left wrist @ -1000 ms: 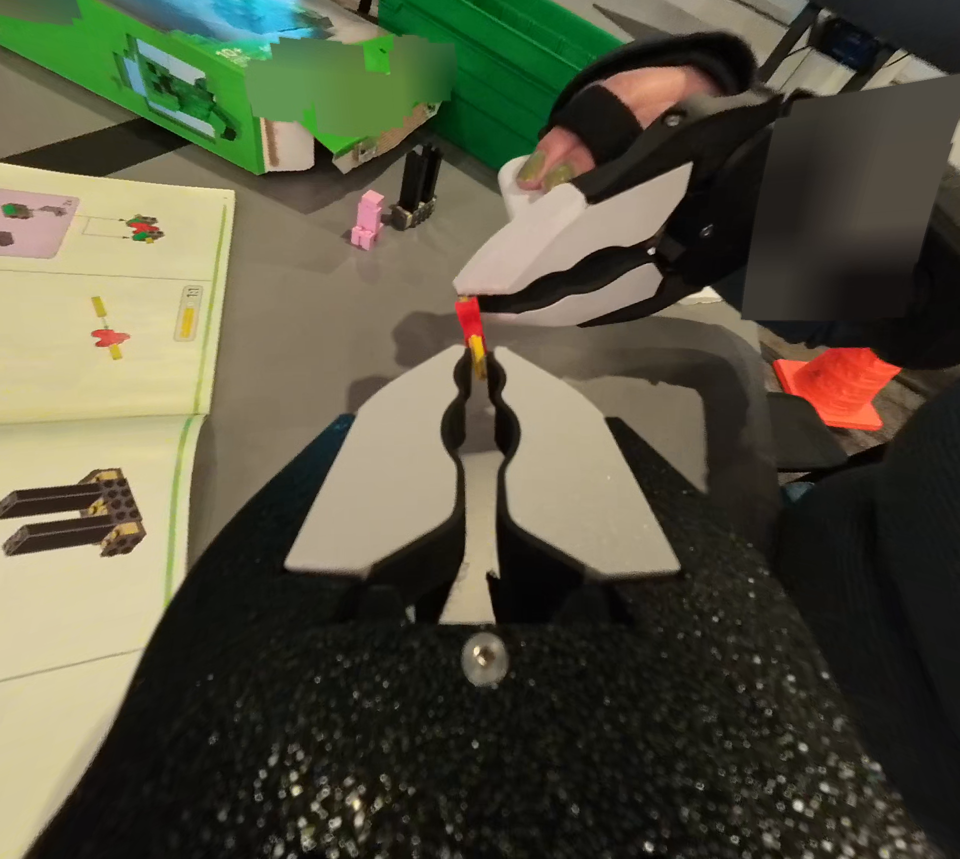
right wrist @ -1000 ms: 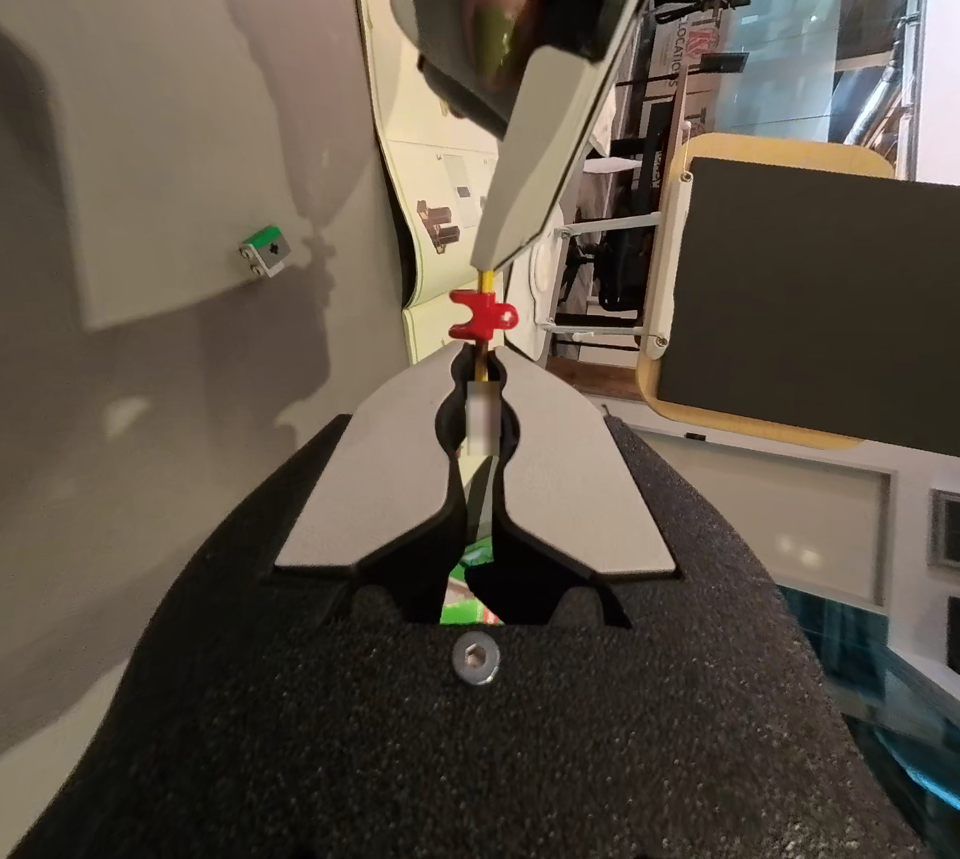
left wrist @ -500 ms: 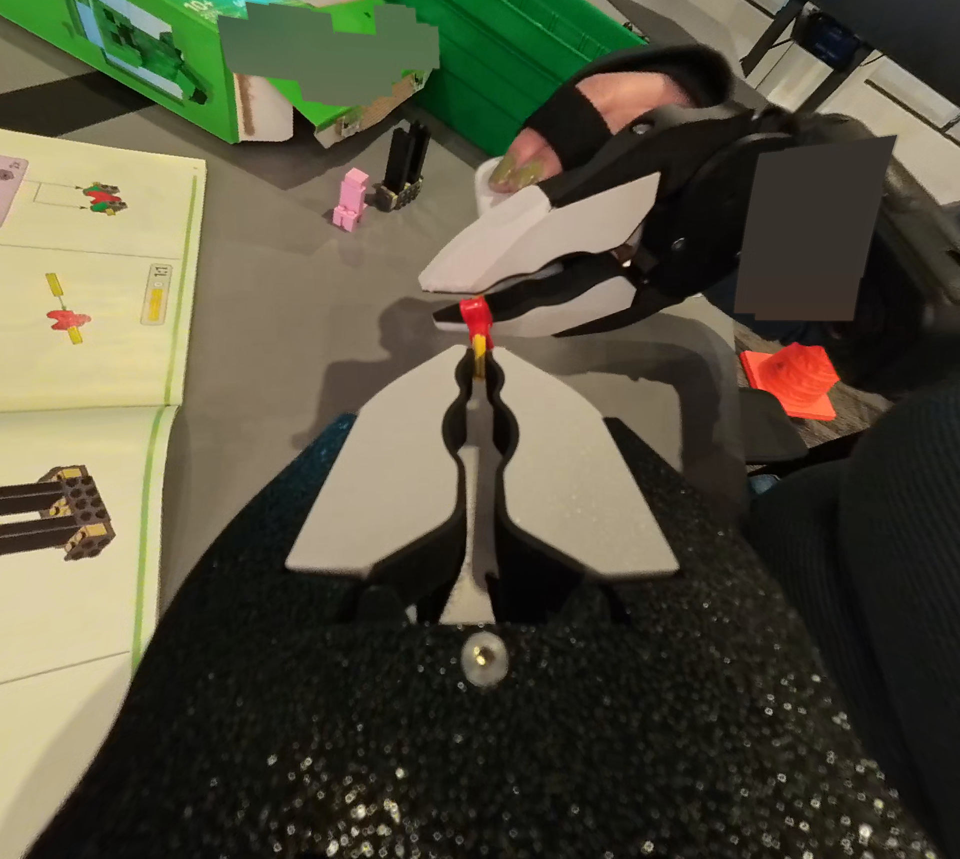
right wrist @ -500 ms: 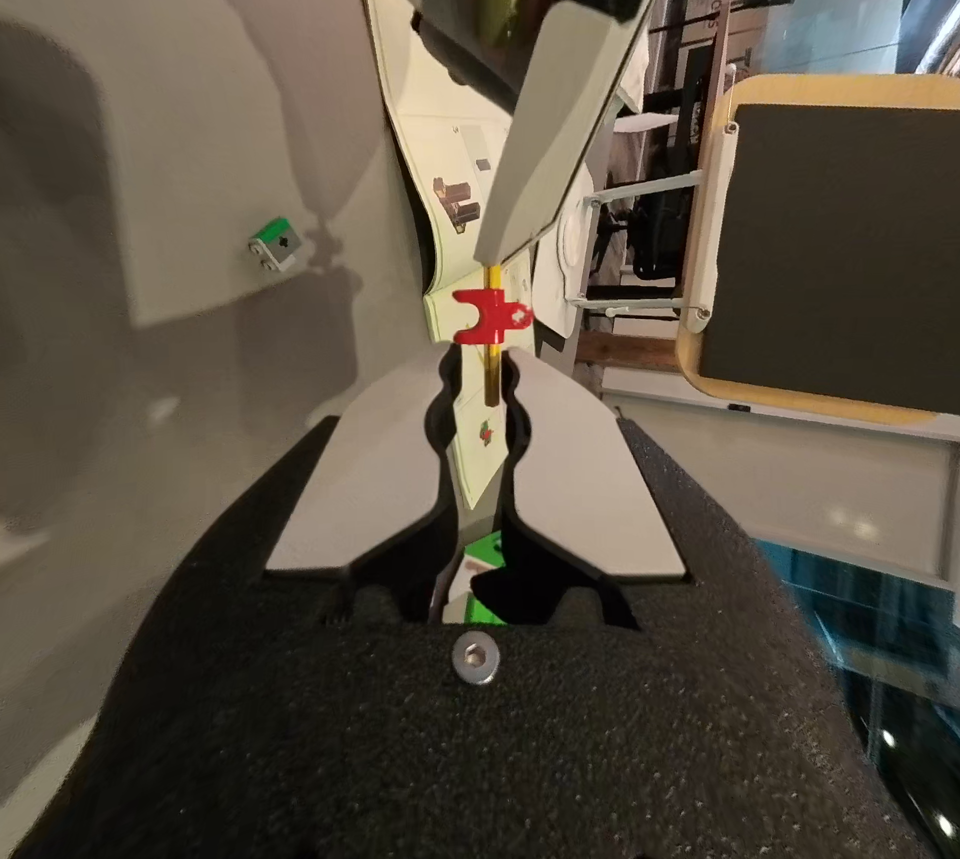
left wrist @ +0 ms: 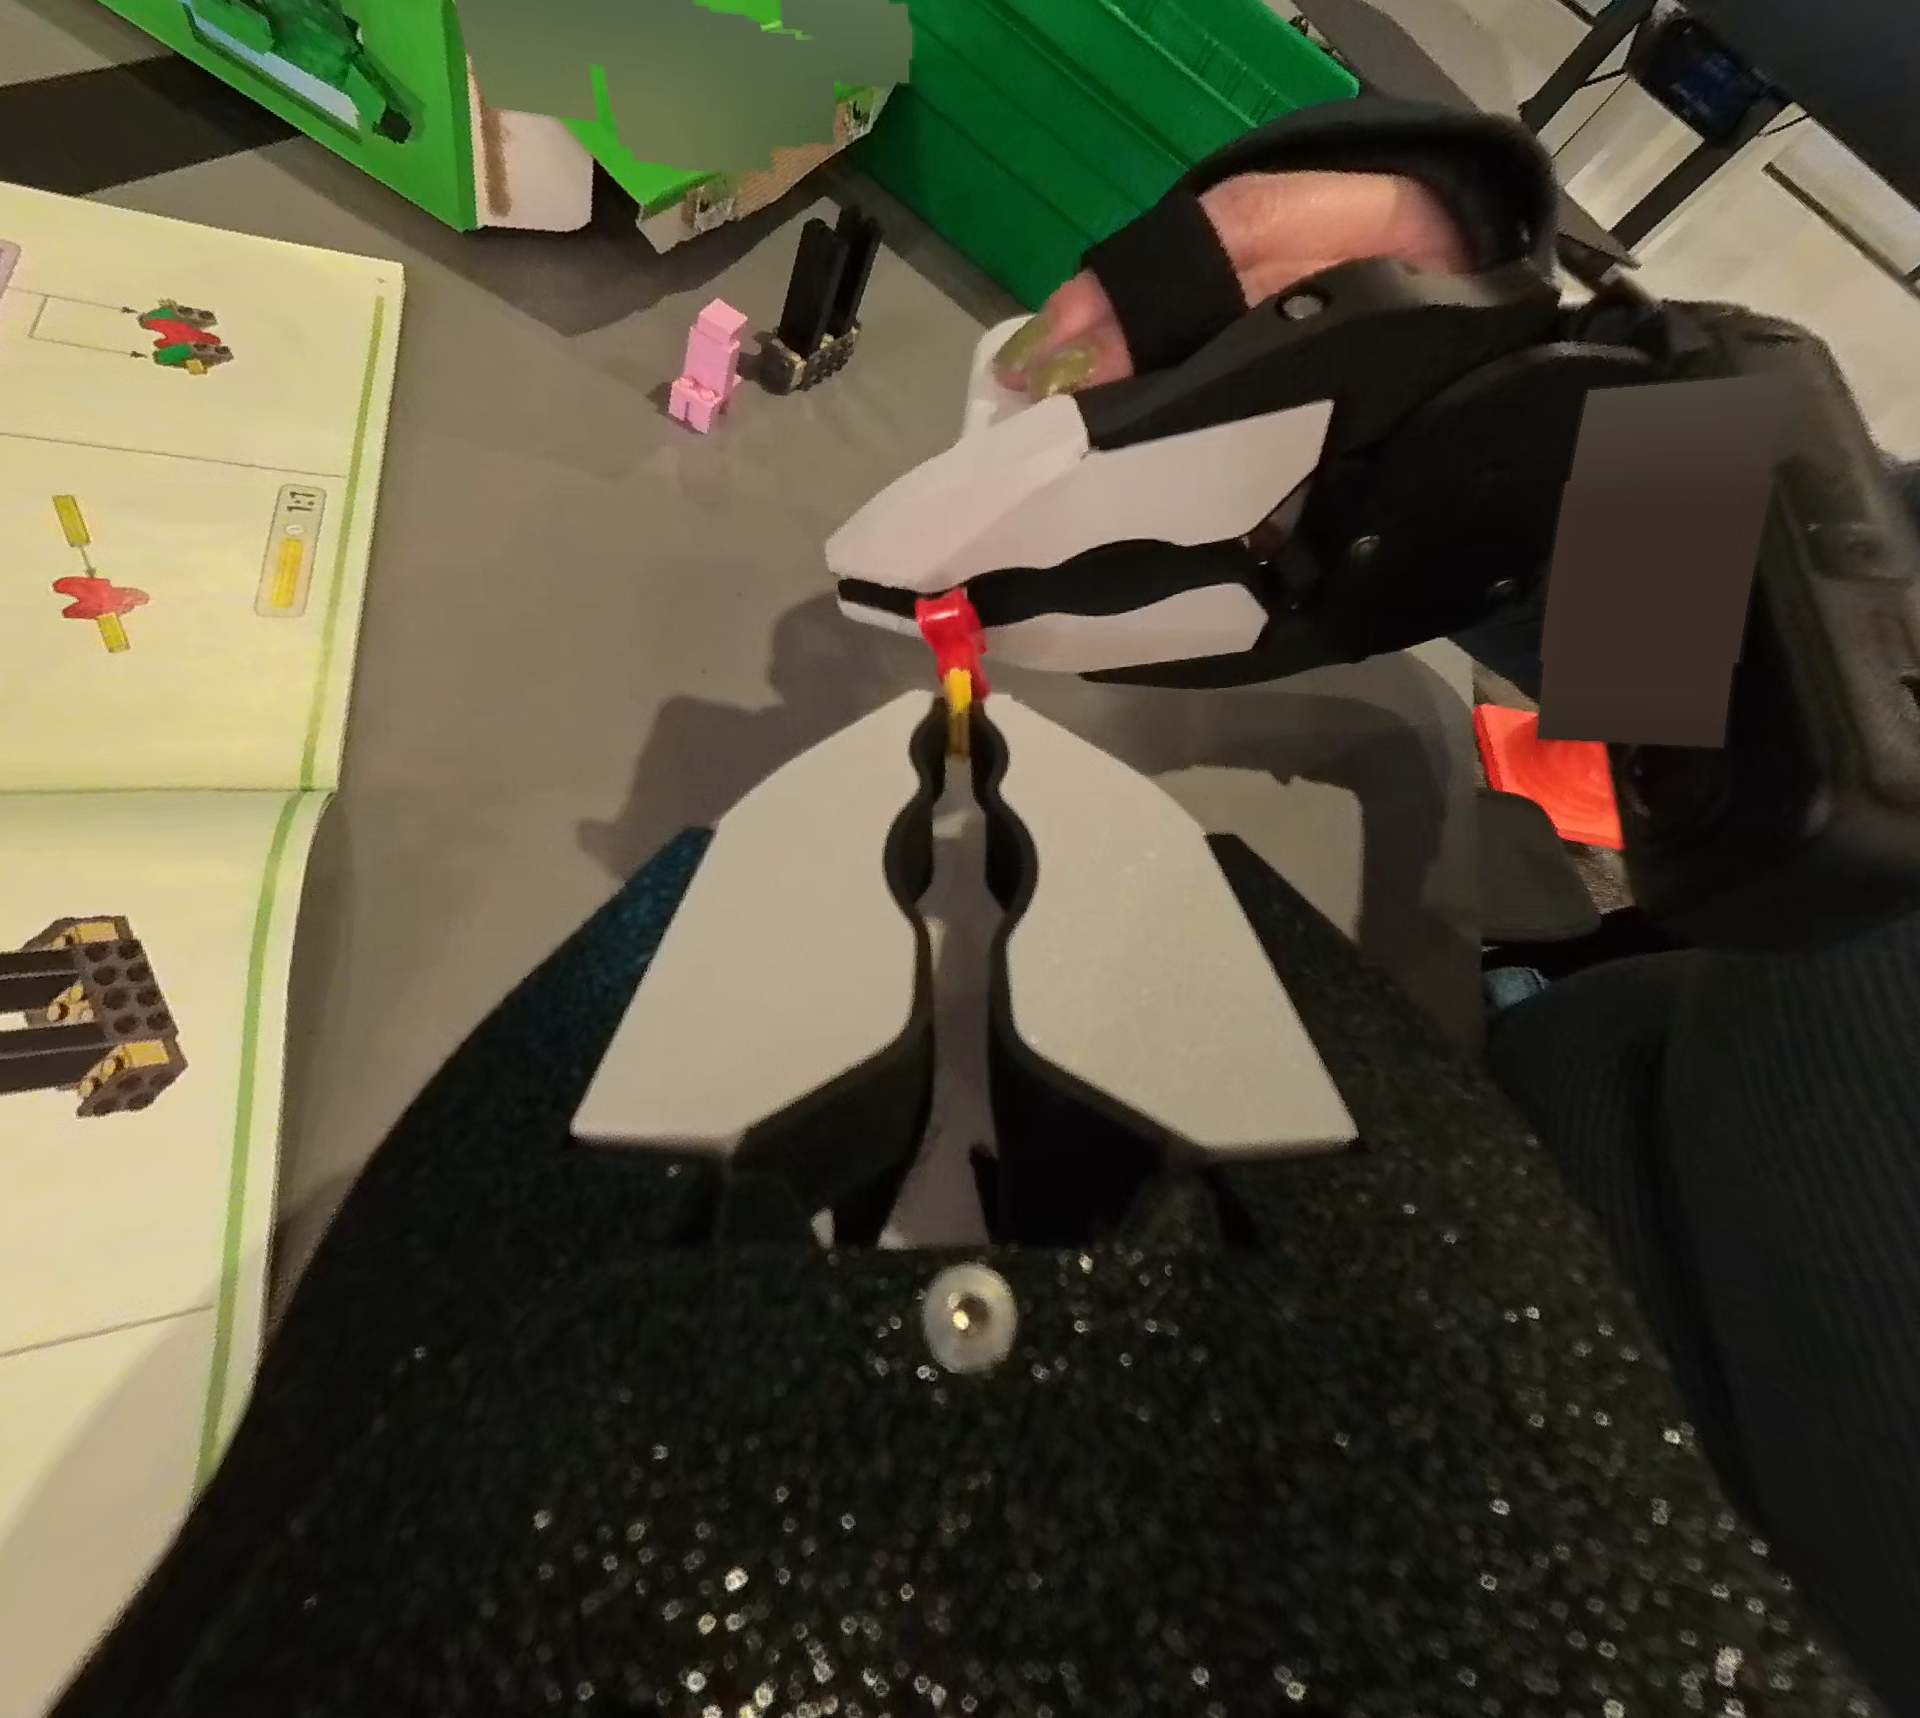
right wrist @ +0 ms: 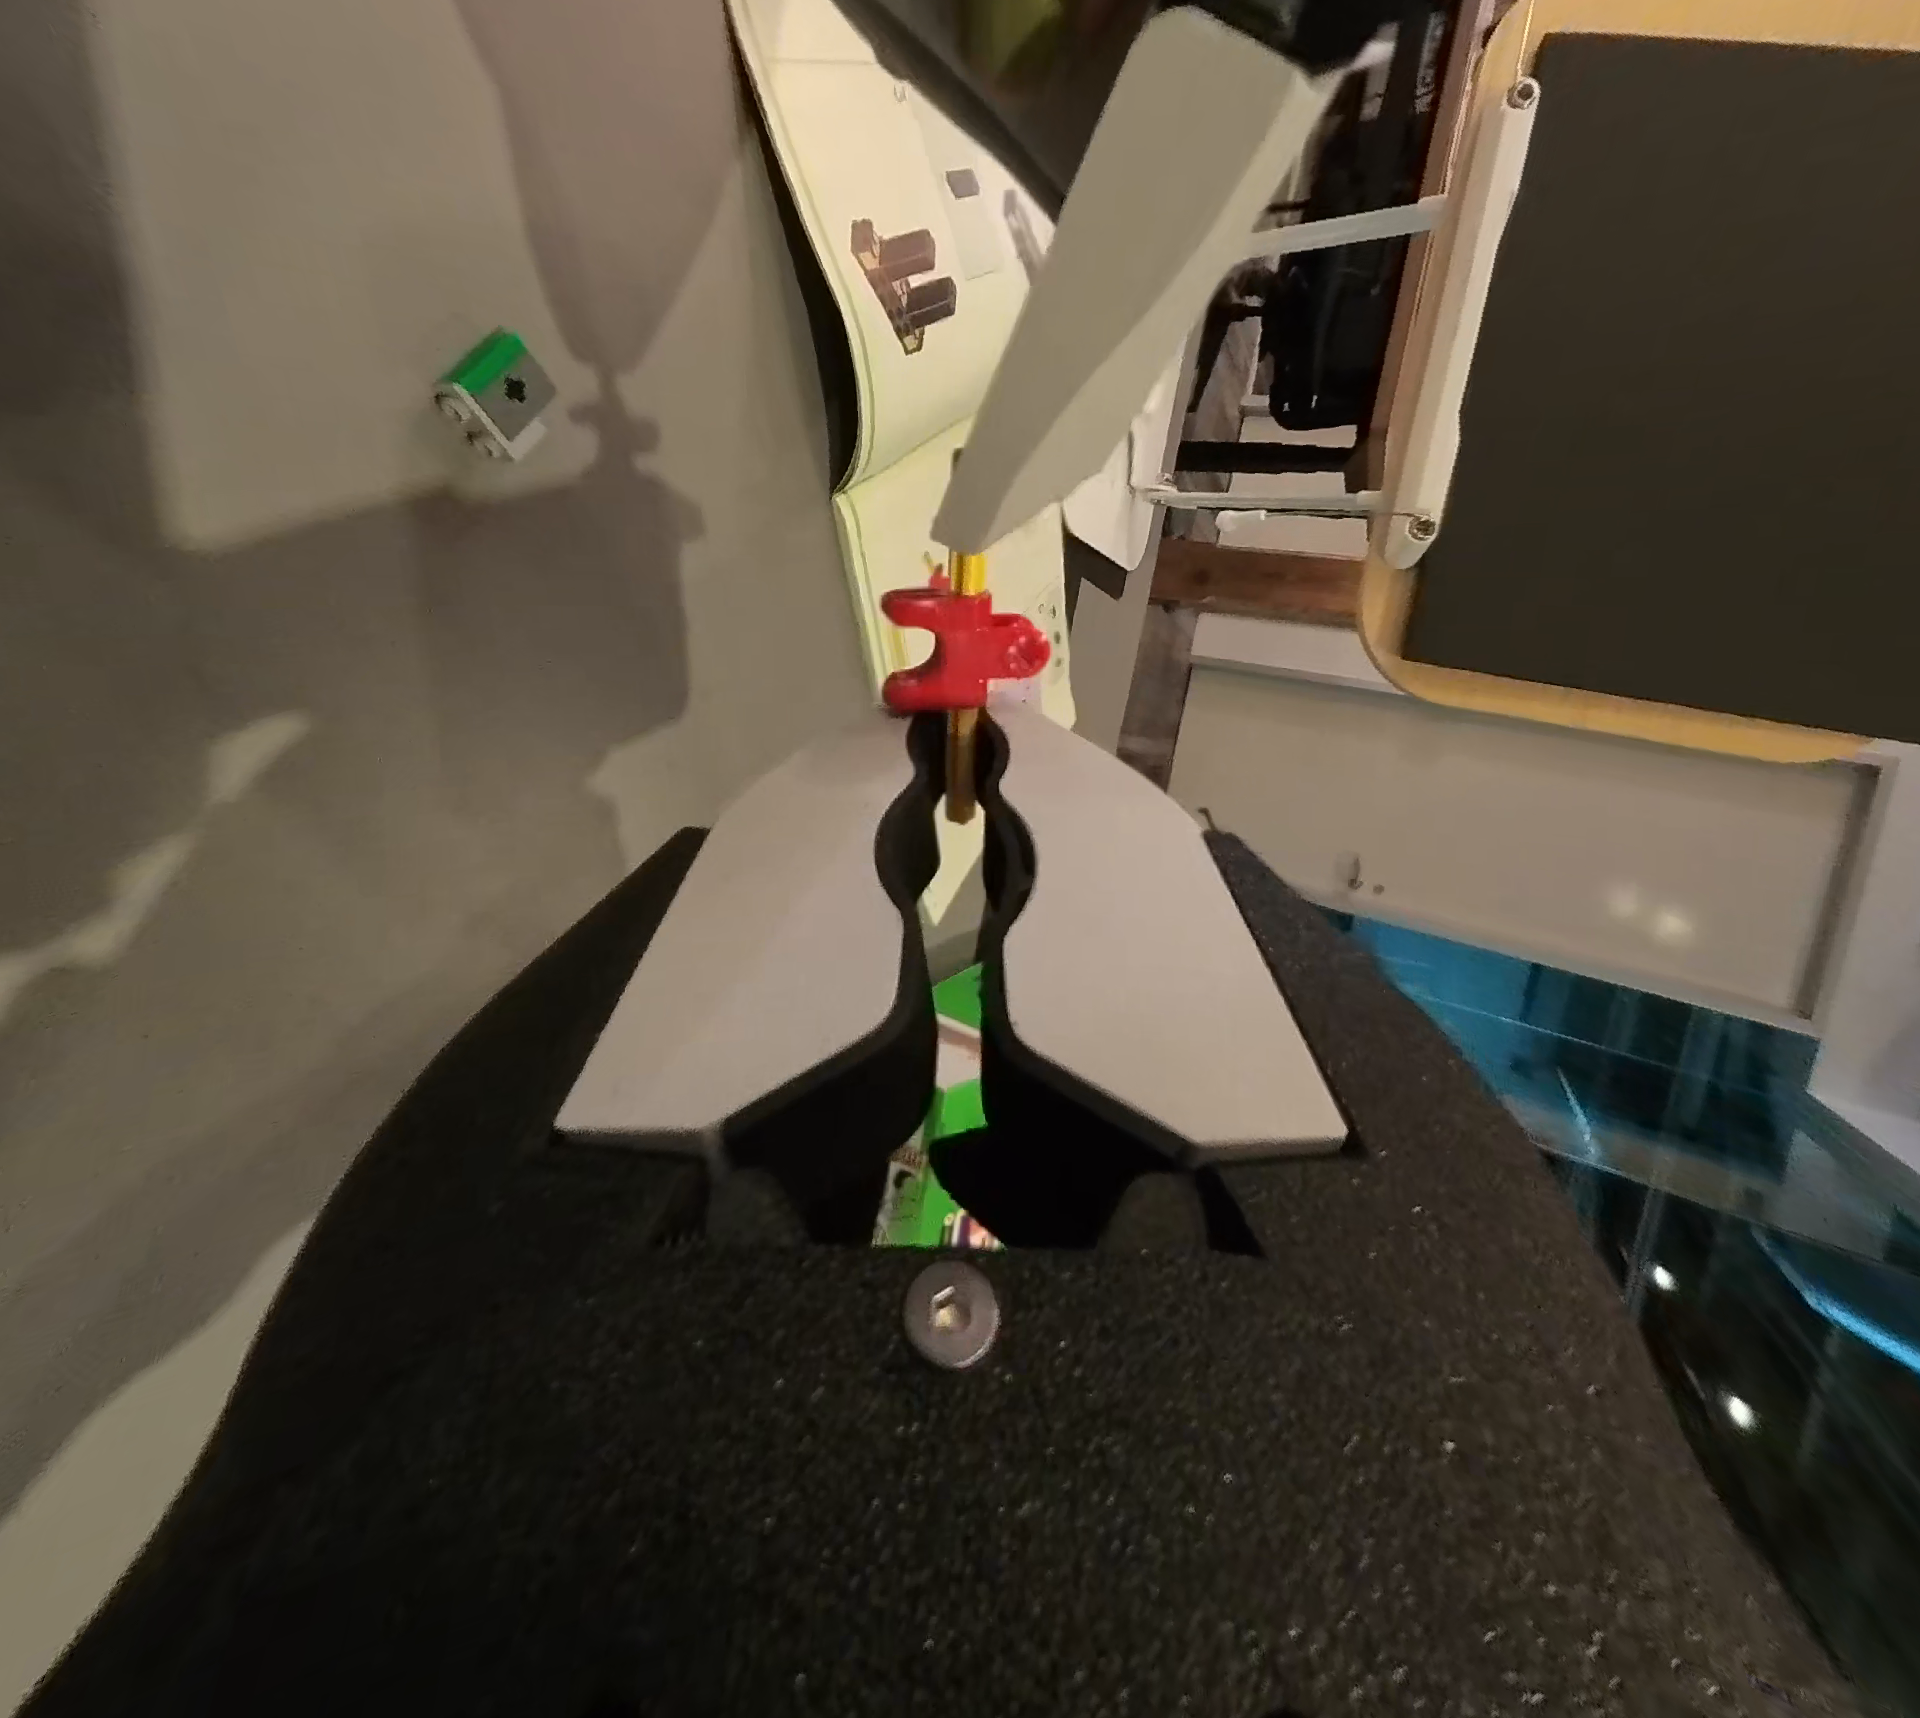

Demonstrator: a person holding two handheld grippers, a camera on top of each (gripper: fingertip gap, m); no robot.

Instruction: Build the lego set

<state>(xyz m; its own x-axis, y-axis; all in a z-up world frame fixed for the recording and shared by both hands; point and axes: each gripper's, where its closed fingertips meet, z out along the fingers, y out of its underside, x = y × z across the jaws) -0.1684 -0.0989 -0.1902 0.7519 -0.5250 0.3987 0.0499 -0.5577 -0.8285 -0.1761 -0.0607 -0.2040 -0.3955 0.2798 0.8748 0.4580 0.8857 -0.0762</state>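
Observation:
My left gripper [left wrist: 956, 710] is shut on a yellow axle [left wrist: 958, 702], held above the grey table. My right gripper [left wrist: 847, 579] comes in from the right. It is shut on a small red connector [left wrist: 948, 624] that sits on the axle. In the right wrist view my right gripper [right wrist: 951, 725] has the red connector [right wrist: 961, 650] at its tips. The yellow axle [right wrist: 971, 572] runs through the connector and down between the fingers. The left gripper's fingertip [right wrist: 971, 515] holds the axle's far end.
An open instruction booklet [left wrist: 156, 525] lies at the left. A pink pig figure [left wrist: 710, 364] and a black leg assembly [left wrist: 826, 312] stand behind, before a green box [left wrist: 312, 6] and a green bin [left wrist: 1039, 58]. A green-and-grey brick [right wrist: 497, 395] lies on the table. Tip to tip, the grippers are about 4 centimetres apart. Both grippers' tips are roughly 10 centimetres from the green-and-grey brick [right wrist: 497, 395].
The yellow axle has slid further through the red connector and now sticks out on both sides. Both grippers stayed shut and drifted slightly together.

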